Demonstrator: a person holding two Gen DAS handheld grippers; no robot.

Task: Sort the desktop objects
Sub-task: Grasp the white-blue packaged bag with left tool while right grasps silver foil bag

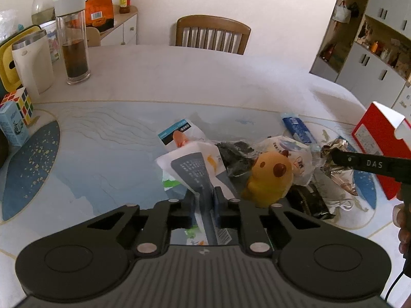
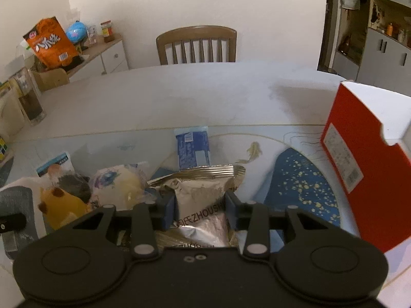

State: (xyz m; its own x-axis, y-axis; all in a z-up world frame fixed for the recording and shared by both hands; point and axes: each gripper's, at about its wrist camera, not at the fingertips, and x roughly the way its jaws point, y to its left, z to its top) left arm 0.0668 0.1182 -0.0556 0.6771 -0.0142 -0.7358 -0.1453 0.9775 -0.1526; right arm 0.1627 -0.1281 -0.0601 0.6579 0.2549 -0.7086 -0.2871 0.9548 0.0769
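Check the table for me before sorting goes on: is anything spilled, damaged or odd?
No spill or damage shows. The oddity is the heap: snack packets lie overlapping around a yellow capybara toy, which lies tipped among them, beside the red box.

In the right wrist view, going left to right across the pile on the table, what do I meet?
yellow plush toy → pale round packet → silver foil packet, pinched in the right gripper → dark blue speckled mat patch → red box.

Crinkled glossy foil packet; glass bottle; wooden chair.
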